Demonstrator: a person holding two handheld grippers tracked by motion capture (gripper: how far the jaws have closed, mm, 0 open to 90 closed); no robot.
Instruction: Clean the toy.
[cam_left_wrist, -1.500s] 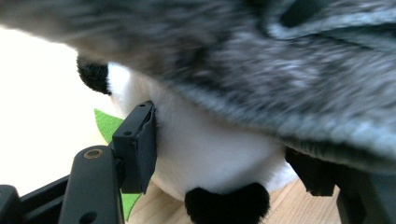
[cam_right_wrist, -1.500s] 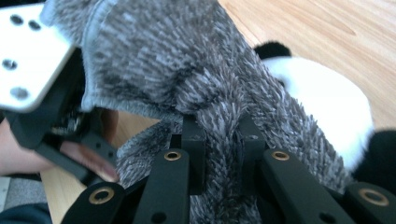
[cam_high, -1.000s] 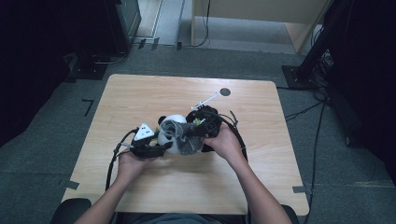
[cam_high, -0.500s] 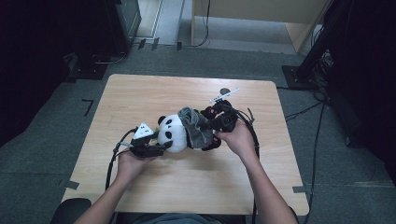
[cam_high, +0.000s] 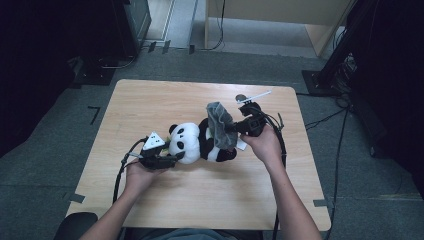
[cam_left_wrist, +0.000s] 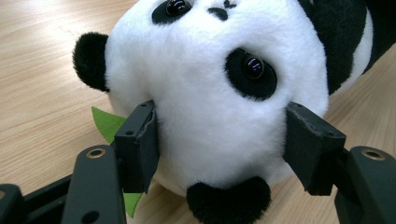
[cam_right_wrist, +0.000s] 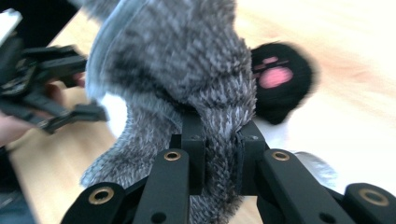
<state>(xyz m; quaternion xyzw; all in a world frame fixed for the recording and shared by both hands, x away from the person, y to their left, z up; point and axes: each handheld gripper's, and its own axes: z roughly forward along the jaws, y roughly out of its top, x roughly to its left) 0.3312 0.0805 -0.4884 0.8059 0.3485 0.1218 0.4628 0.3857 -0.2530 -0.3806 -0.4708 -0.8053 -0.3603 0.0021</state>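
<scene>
A black-and-white panda plush (cam_high: 192, 141) lies on its side on the wooden table (cam_high: 210, 200), head toward the left. My left gripper (cam_high: 167, 159) is shut on the panda's head (cam_left_wrist: 210, 93), one pad pressing each side of it. A grey knitted garment (cam_high: 220, 125) is bunched over the panda's body. My right gripper (cam_high: 231, 131) is shut on this grey garment (cam_right_wrist: 196, 84), pulling it toward the right off the body. A black foot with a pink paw print (cam_right_wrist: 280, 79) sticks out beside the fabric. A green felt leaf (cam_left_wrist: 109, 123) peeks from under the head.
A small white stick-like object with a dark round end (cam_high: 252, 96) lies at the table's far right edge. Cables trail from both grippers over the table's near side. Dark equipment and stands surround the table on the grey floor.
My right gripper has moved to the right and slightly up, dragging the grey garment off the panda's head and down its body. The left gripper kept still on the head.
</scene>
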